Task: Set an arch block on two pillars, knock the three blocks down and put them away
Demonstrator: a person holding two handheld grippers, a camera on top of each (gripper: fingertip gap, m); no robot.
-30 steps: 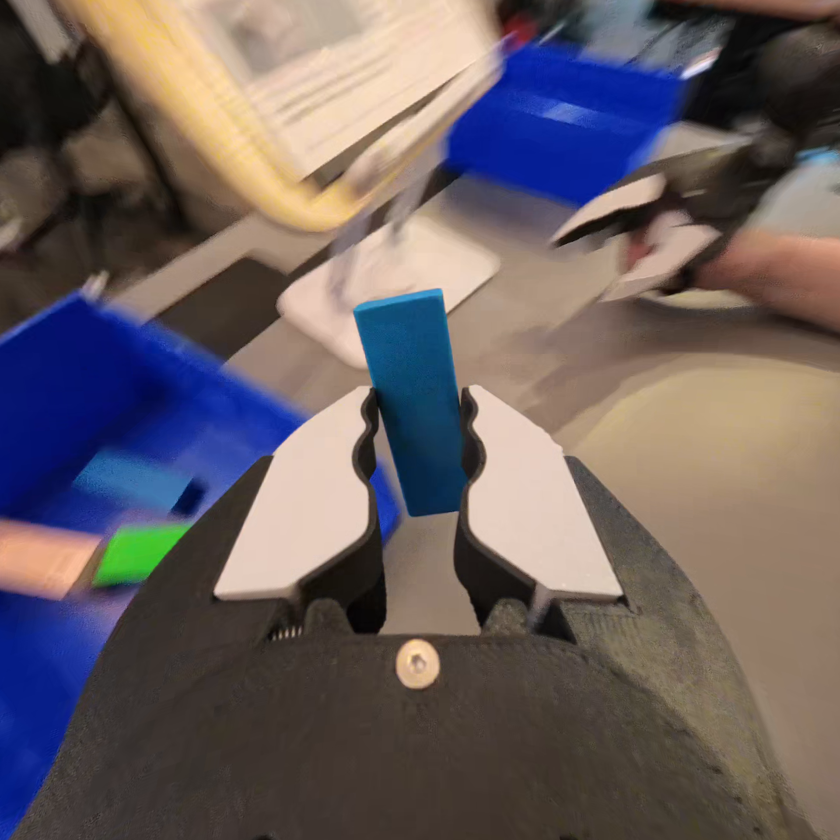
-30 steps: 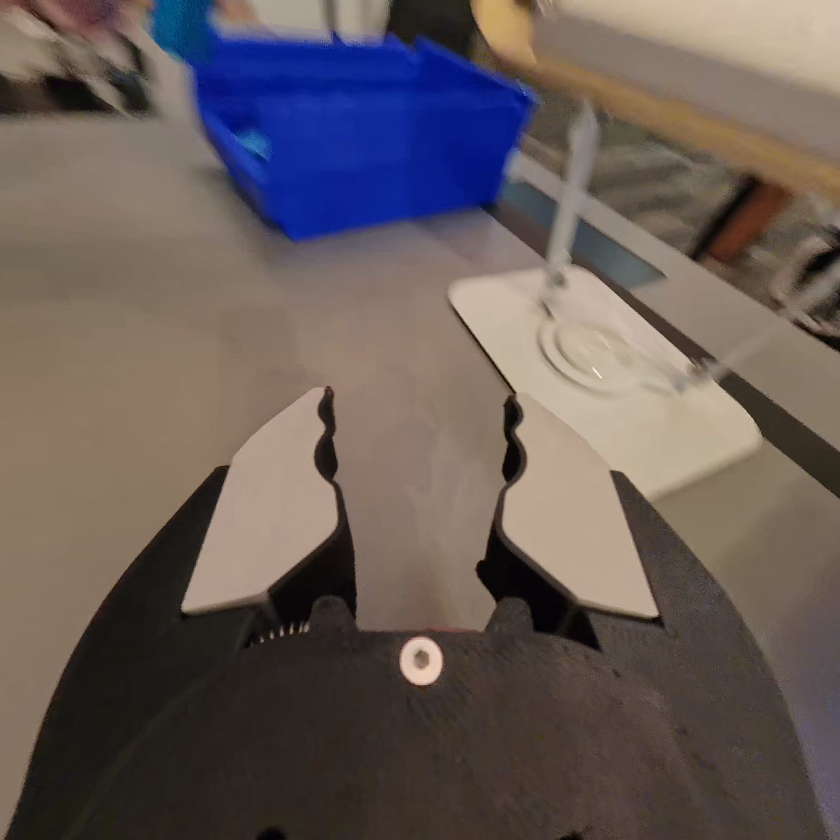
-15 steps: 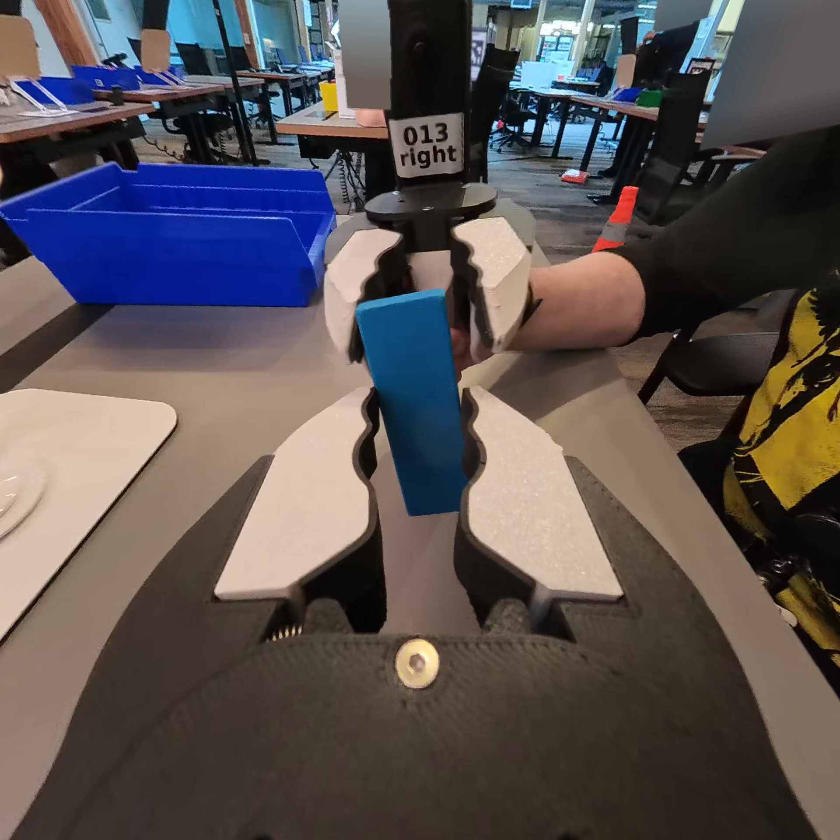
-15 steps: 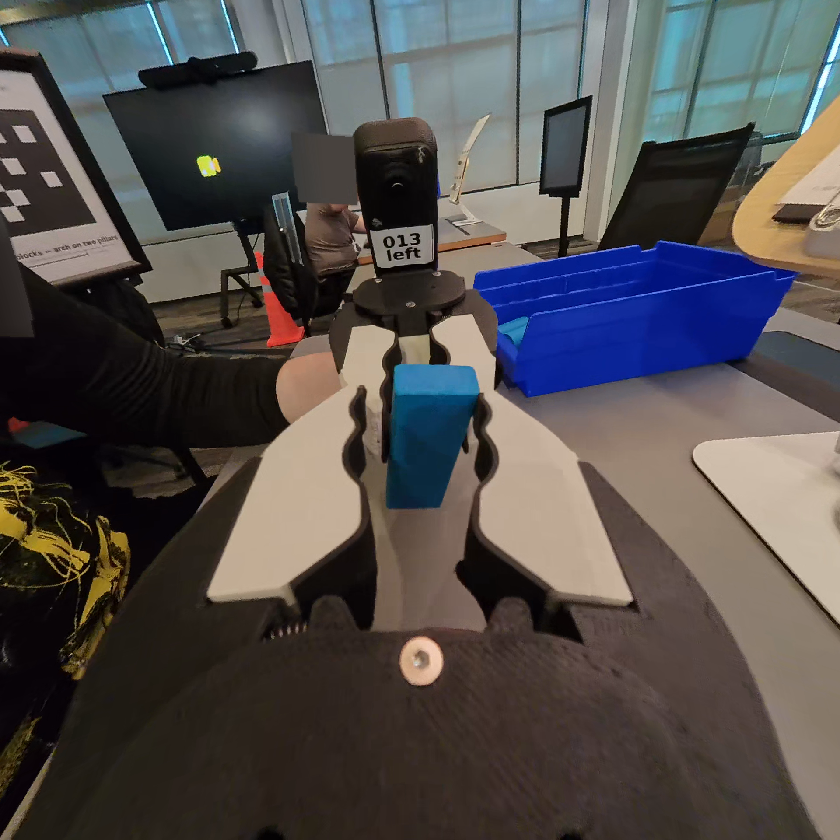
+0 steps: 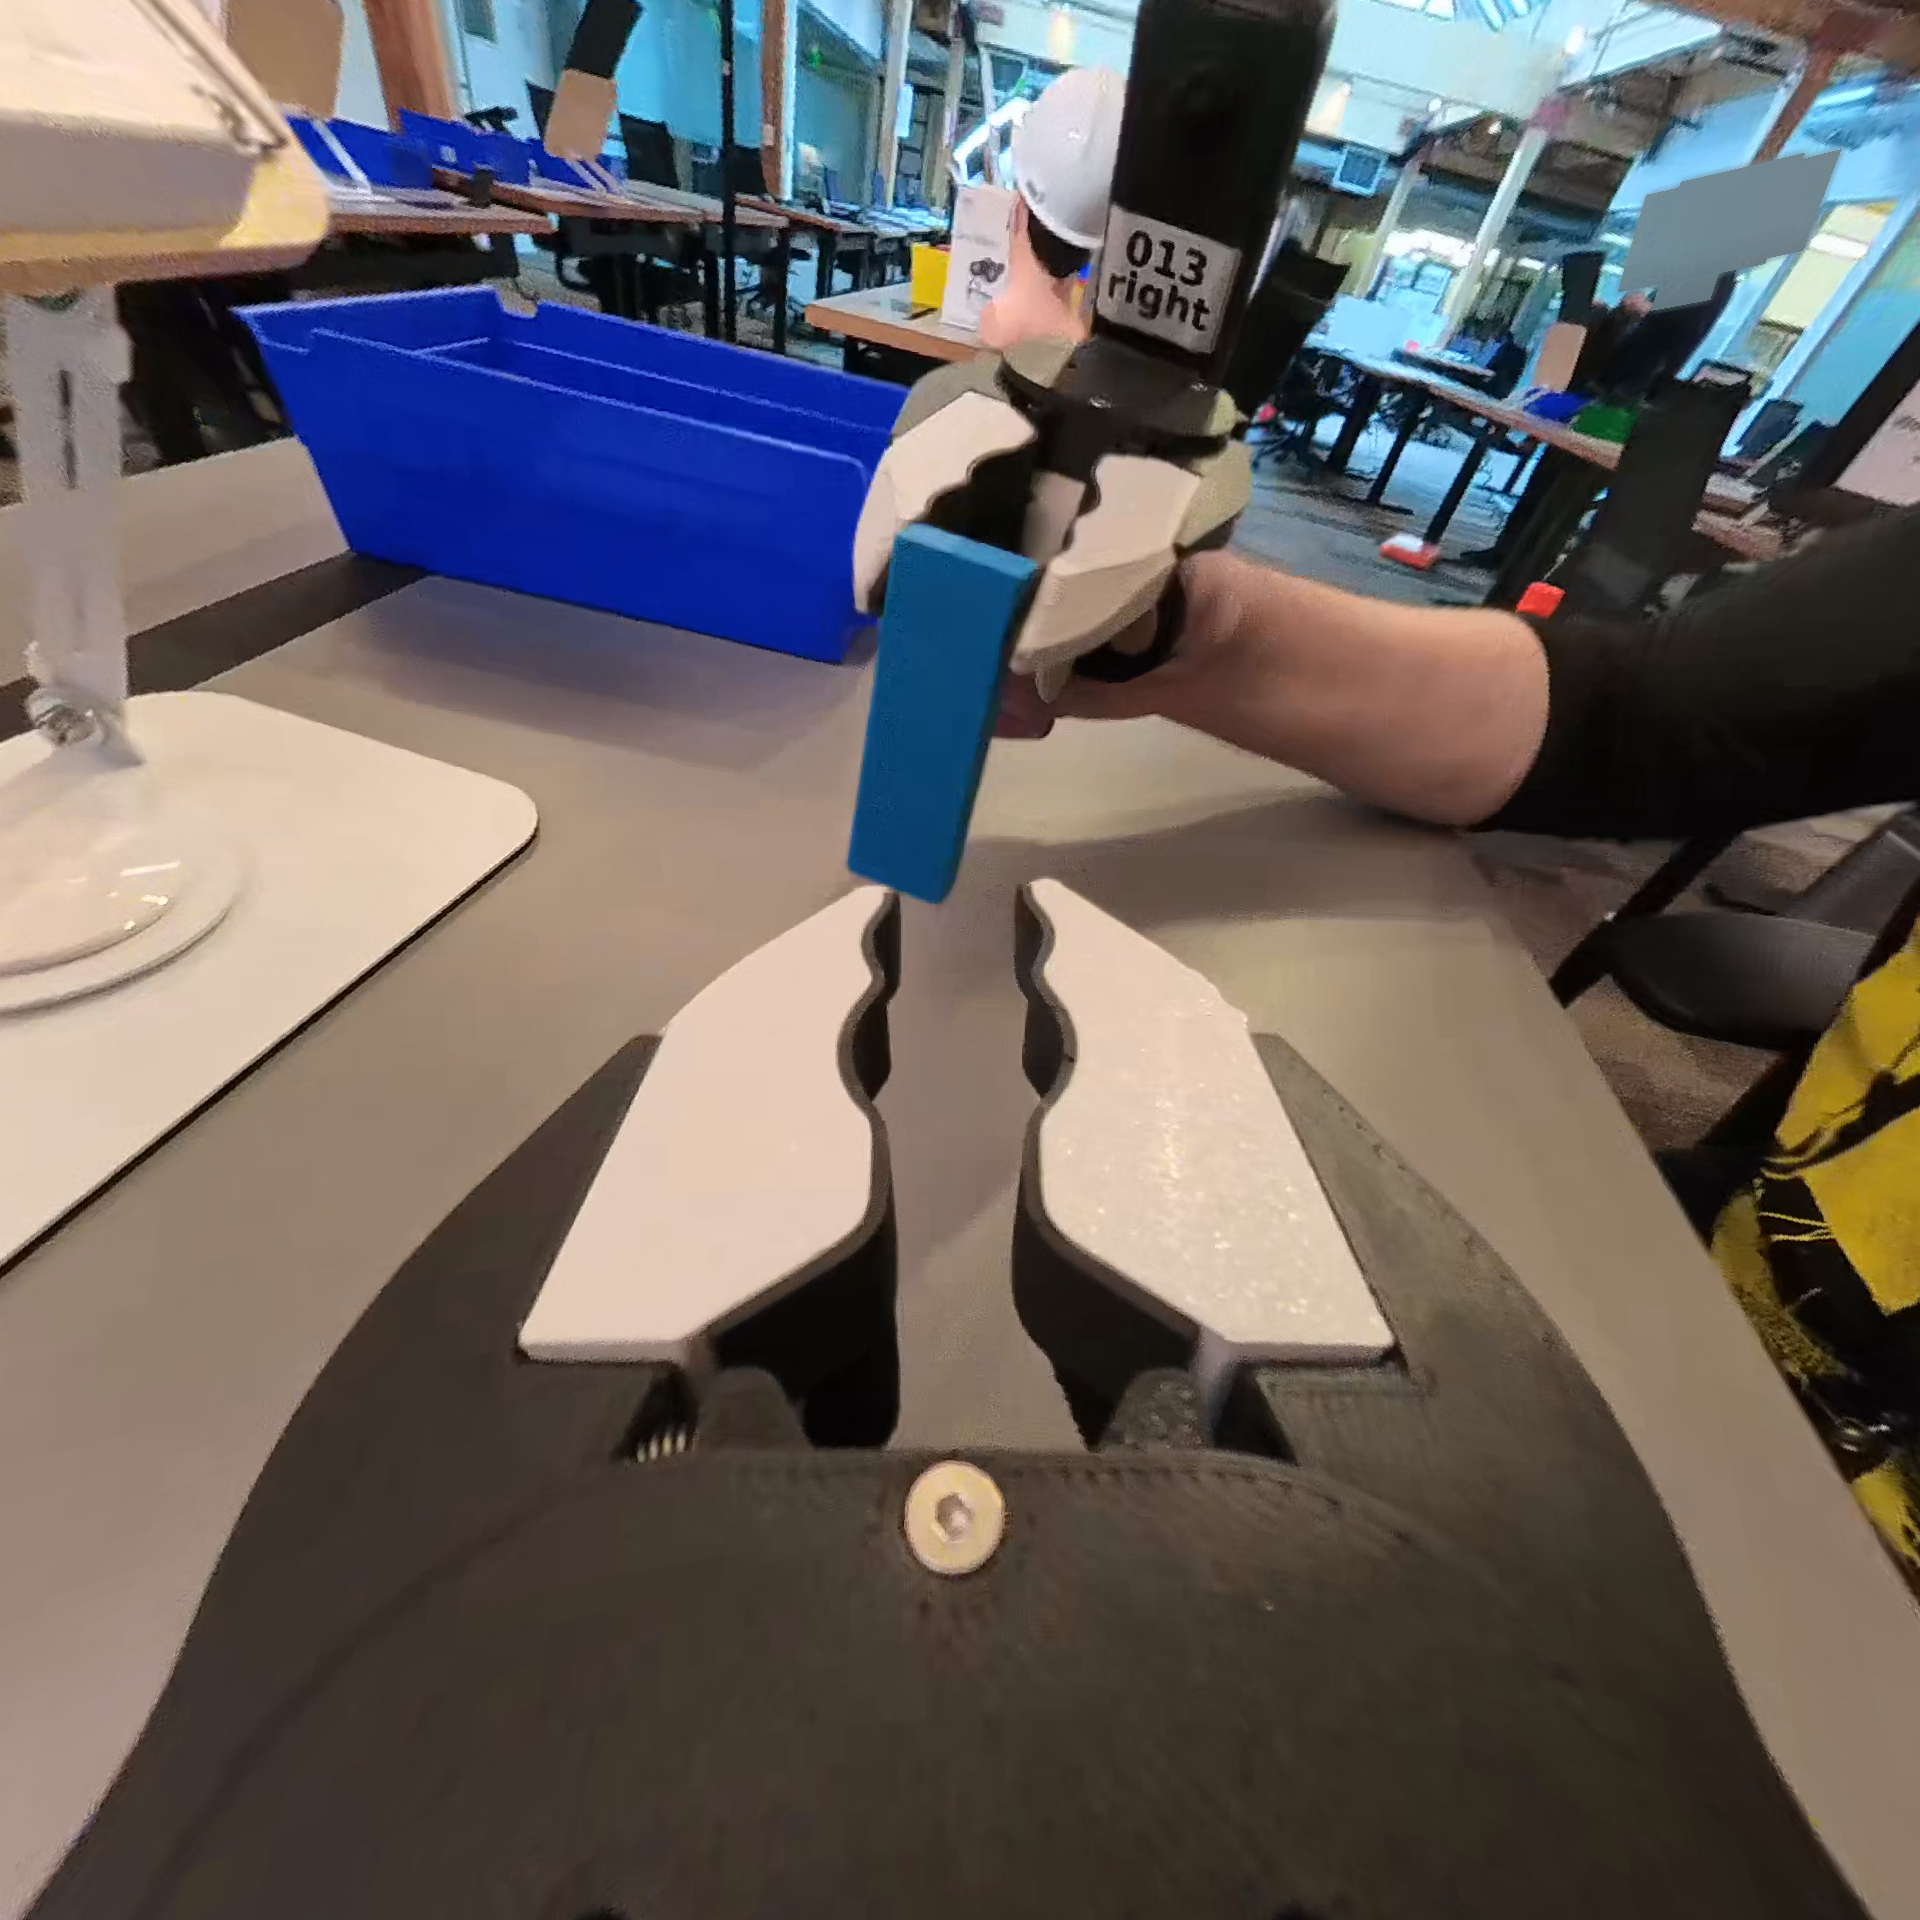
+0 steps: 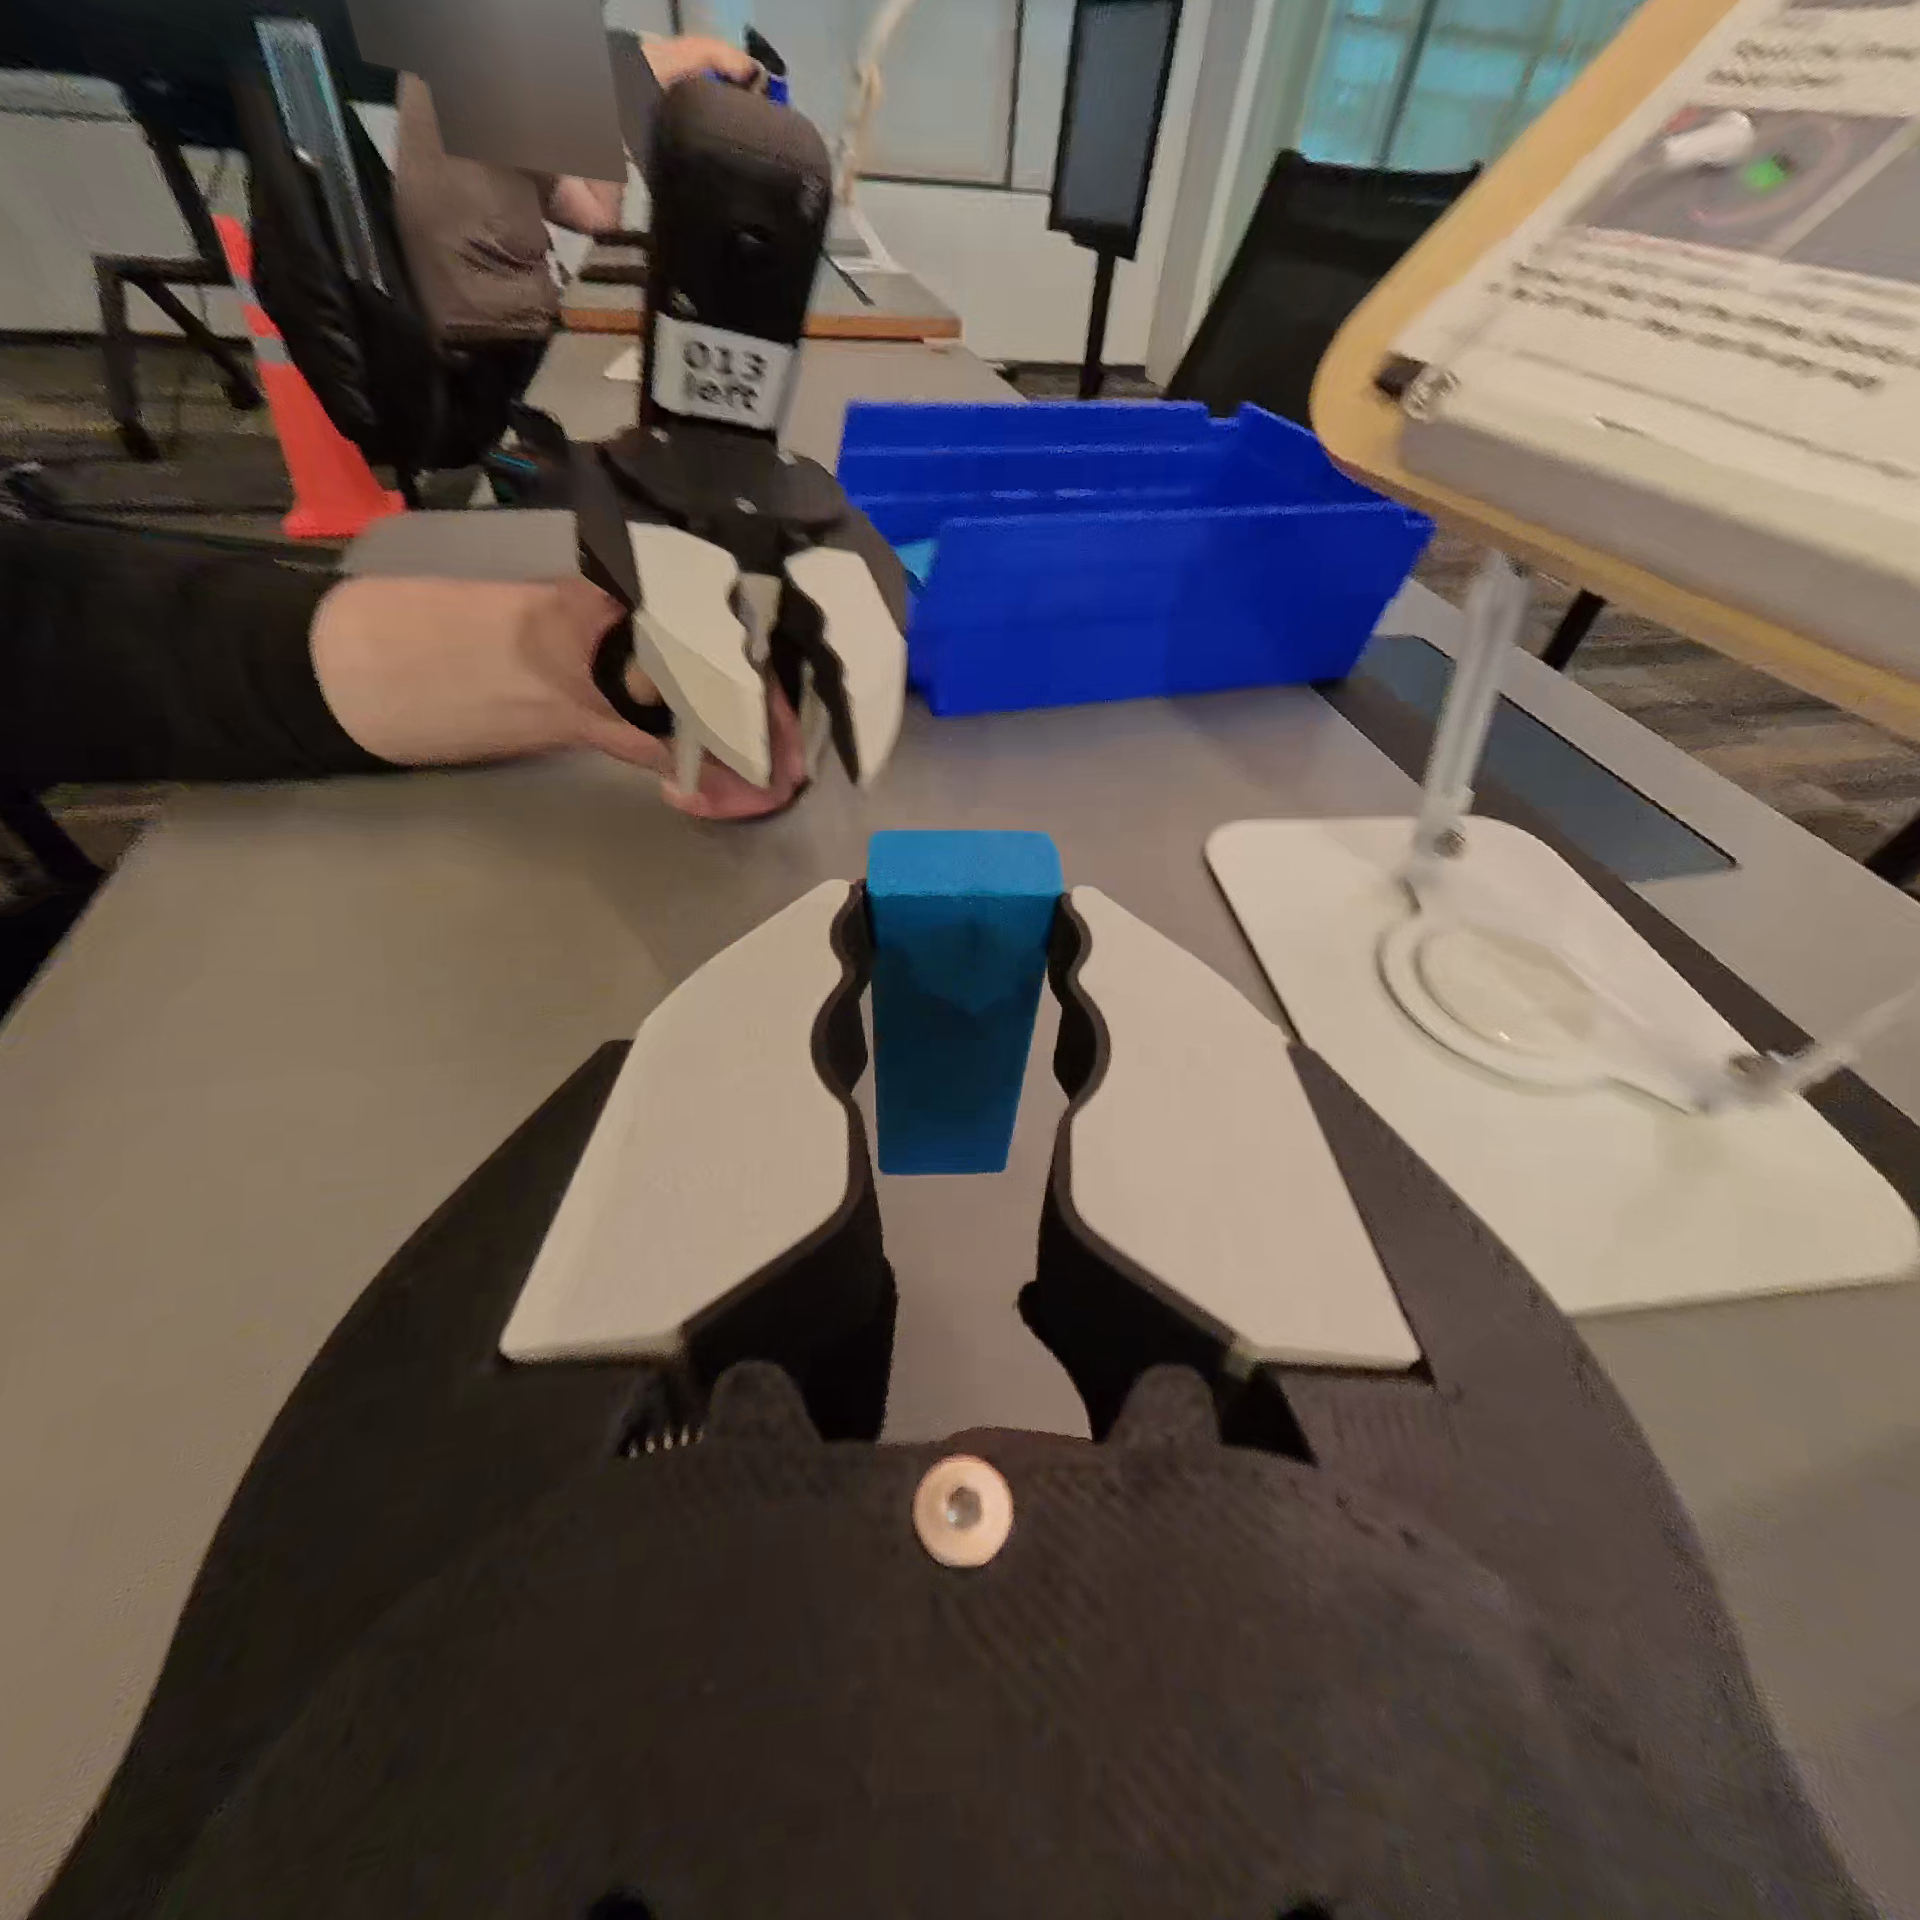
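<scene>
Right gripper (image 6: 961, 914) is clamped on the blue block (image 6: 956, 997), fingers pressed against its two sides. Block is centre frame in the right wrist view, above the grey table (image 6: 416, 987); its long axis runs along the fingers, far end past the tips. In the left wrist view it hangs centre frame, near-upright, top tilted slightly right, lower end just ahead of the left gripper (image 5: 951, 904), whose fingers are a narrow gap apart with nothing in them. Blue bin (image 5: 582, 457) upper left, white stand base (image 5: 260, 831) left.
</scene>
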